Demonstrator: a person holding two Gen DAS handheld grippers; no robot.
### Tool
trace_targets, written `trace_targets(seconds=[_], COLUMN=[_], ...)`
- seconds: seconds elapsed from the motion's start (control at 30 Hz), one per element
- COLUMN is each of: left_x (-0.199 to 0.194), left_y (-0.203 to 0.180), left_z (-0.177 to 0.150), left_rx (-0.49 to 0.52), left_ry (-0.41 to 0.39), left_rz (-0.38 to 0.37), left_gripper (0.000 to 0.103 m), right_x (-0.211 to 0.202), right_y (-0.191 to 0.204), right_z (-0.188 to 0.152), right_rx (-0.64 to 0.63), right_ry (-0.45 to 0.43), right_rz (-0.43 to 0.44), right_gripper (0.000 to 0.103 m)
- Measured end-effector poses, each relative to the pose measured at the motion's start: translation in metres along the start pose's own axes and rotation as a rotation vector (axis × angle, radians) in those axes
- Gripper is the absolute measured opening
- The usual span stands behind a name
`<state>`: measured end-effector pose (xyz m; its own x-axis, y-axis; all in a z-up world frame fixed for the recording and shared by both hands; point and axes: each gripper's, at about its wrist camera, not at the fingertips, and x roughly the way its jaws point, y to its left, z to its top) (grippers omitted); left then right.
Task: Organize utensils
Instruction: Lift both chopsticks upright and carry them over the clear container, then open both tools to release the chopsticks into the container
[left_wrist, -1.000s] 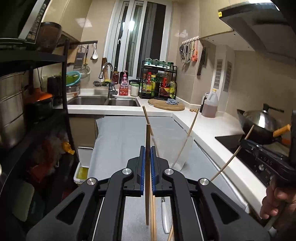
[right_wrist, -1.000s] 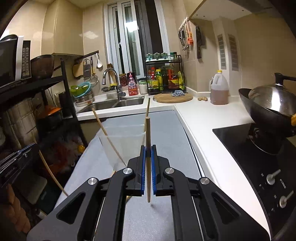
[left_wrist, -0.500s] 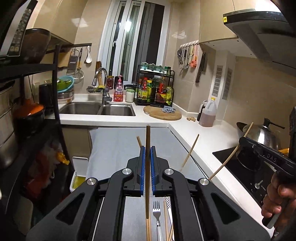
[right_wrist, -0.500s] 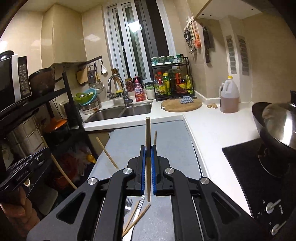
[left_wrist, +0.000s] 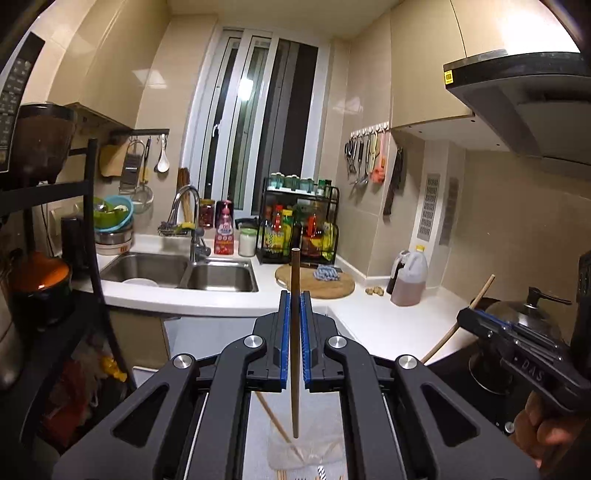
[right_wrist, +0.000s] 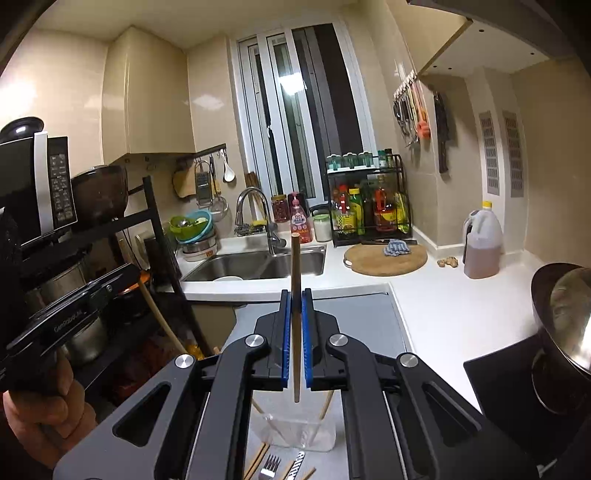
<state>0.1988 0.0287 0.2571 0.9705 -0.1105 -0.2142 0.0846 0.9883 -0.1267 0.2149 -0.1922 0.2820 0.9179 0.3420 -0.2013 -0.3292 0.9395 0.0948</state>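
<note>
My left gripper (left_wrist: 294, 295) is shut on a dark brown chopstick (left_wrist: 294, 266) that stands upright between its blue pads. In the right wrist view my right gripper (right_wrist: 295, 293) is shut on a lighter wooden chopstick (right_wrist: 294, 258), also upright. Below both, a clear plastic container (right_wrist: 317, 432) stands on the grey mat (right_wrist: 369, 321) with chopsticks leaning inside it. A fork (right_wrist: 271, 467) and loose chopsticks (right_wrist: 256, 458) lie on the mat in front of it. Each view shows the other gripper at its edge: the right gripper (left_wrist: 467, 317) and the left gripper (right_wrist: 125, 275), each held in a hand.
A steel sink (right_wrist: 258, 266) and a round cutting board (right_wrist: 386, 258) lie beyond the mat. An oil jug (right_wrist: 482, 243) stands by the wall. A wok (right_wrist: 565, 306) sits on the black cooktop (right_wrist: 495, 373) at the right. A black rack (right_wrist: 159, 229) with a microwave stands left.
Both grippers have risen with their chopsticks still gripped. The container and the utensils on the mat have dropped to the bottom edge of both views.
</note>
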Motion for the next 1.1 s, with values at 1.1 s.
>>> trace_targets(seconds=[1.1], left_x=[-0.029], left_y=[0.018], left_z=[-0.081], left_rx=[-0.028], left_ry=[0.073], left_rz=[0.058], left_gripper=[0.034], right_x=[-0.002], right_y=[-0.015], right_z=[-0.091], right_rx=[-0.024], right_ry=[0.116], right_rz=[-0.061], right_gripper=[0.043])
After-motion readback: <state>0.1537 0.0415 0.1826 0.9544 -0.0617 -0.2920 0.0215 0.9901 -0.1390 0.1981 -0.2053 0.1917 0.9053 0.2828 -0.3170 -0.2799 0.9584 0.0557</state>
